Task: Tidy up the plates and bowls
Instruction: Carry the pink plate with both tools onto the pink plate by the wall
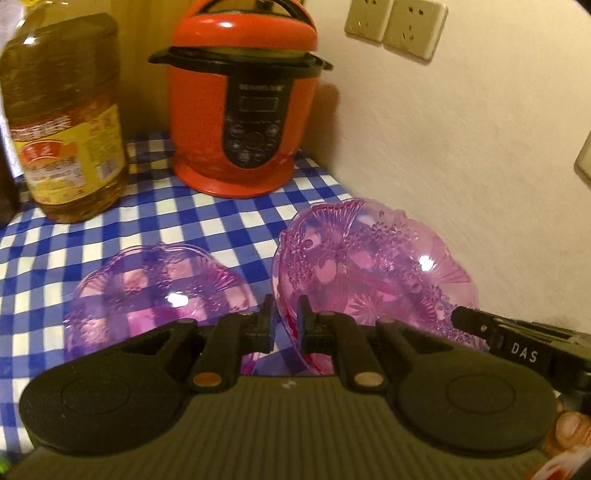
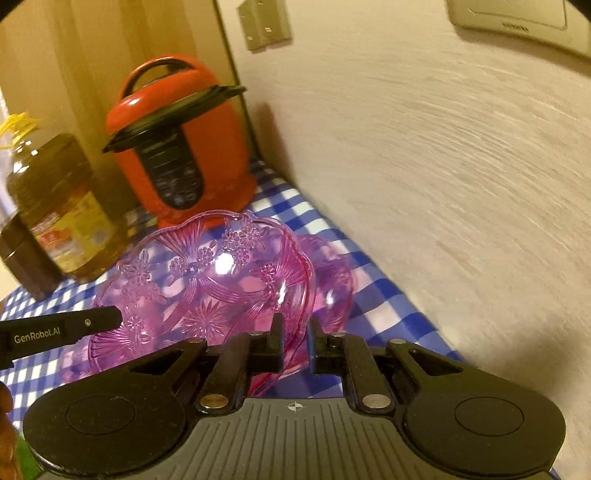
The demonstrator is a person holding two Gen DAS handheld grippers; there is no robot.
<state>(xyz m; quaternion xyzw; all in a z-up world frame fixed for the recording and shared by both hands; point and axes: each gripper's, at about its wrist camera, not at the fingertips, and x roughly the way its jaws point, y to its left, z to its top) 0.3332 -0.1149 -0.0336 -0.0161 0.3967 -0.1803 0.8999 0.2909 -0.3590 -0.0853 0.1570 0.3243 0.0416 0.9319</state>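
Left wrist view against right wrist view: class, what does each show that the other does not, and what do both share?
Left only: a DAS label. Right only: a GenRobot.AI label. Both: cooker, bottle, sockets, cloth, a second bowl, and a tilted bowl gripped by left claw and right claw.

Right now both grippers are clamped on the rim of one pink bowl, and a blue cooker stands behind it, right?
Not quite: the cooker is red, as the left wrist view shows. The rest holds: left gripper and right gripper both pinch the pink bowl by its rim.
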